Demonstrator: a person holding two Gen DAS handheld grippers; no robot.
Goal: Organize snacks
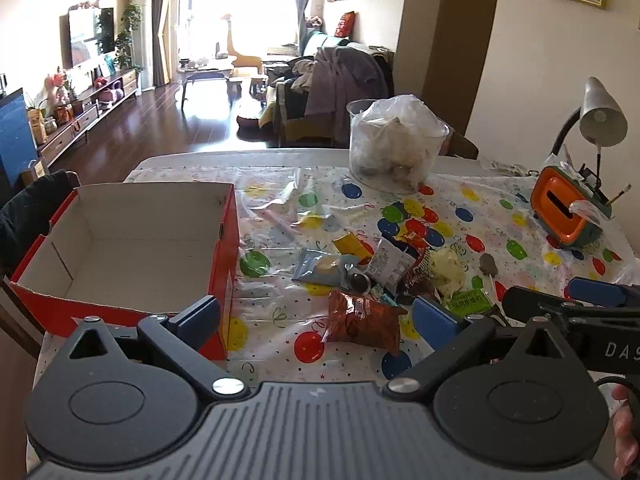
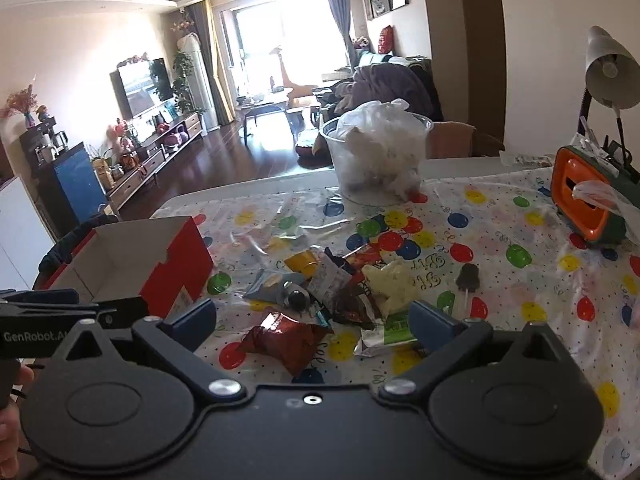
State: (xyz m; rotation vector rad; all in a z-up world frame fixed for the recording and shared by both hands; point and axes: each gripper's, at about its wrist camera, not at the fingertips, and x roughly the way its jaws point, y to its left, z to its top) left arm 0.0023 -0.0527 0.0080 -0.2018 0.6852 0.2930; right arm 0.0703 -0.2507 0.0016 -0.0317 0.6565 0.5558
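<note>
A heap of snack packets (image 1: 384, 268) (image 2: 340, 288) lies mid-table on the balloon-print cloth. Nearest me is a brown-red crinkled packet (image 1: 362, 320) (image 2: 286, 338), with a green packet (image 1: 470, 302) (image 2: 394, 326) to its right and a dark lollipop (image 1: 489, 266) (image 2: 469, 278) further right. An empty red cardboard box (image 1: 120, 240) (image 2: 132, 256) stands at the left. My left gripper (image 1: 316, 314) is open, hovering above the near table edge in front of the brown packet. My right gripper (image 2: 312, 318) is open too, just short of the heap, holding nothing.
A clear plastic tub (image 1: 396, 148) (image 2: 378, 160) stuffed with bags stands at the far side. An orange and green holder (image 1: 568, 212) (image 2: 588, 200) and a desk lamp (image 1: 600, 116) (image 2: 612, 72) occupy the right. A dark-draped chair (image 1: 24, 216) sits left of the box.
</note>
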